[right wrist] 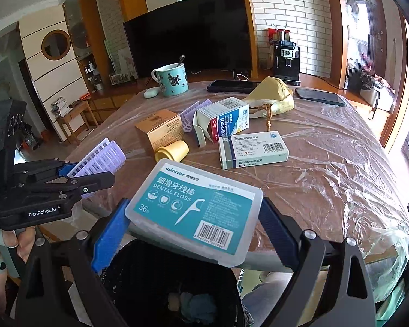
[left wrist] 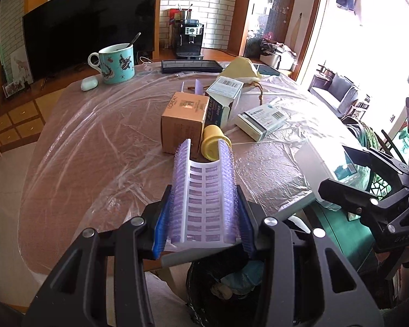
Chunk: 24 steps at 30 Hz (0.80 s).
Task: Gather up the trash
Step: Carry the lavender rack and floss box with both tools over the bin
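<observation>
Holding both grippers over the bin (right wrist: 177,286), left (left wrist: 204,190) clamped on a purple tray (left wrist: 203,199), right (right wrist: 193,218) on a floss box (right wrist: 193,207); boxes (right wrist: 252,150) and cup (right wrist: 173,151) remain.

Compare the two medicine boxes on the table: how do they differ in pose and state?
The blue-and-white medicine box has its end flap hanging open, while the pale green medicine box is closed. The blue-and-white box is squatter and sits beside the brown carton; the green box is flatter, lies on its broad face and is apart, nearer the camera. Both carry barcodes and rest on the plastic-covered table.
</observation>
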Available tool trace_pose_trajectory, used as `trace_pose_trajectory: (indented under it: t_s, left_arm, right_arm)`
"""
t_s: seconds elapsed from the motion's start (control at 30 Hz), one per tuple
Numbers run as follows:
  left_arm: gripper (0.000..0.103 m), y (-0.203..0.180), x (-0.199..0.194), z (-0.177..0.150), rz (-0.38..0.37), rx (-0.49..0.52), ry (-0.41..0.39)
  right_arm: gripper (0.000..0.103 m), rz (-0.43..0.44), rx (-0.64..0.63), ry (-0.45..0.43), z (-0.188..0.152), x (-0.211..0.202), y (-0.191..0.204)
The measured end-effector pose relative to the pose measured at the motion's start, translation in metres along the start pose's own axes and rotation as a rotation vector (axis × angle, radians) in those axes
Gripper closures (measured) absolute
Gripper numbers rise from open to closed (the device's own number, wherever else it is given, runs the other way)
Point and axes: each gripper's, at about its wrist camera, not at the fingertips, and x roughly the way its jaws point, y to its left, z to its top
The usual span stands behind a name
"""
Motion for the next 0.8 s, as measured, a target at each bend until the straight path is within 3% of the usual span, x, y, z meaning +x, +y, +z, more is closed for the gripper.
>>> trace_pose_trajectory:
  t_s: [0.8]
  left_arm:
    - [0.059,-0.033,-0.019,-0.048,-0.069,0.08,0.071]
  right_arm:
    - [0.012,0.082,-0.017,0.066,-0.048,-0.036,0.006]
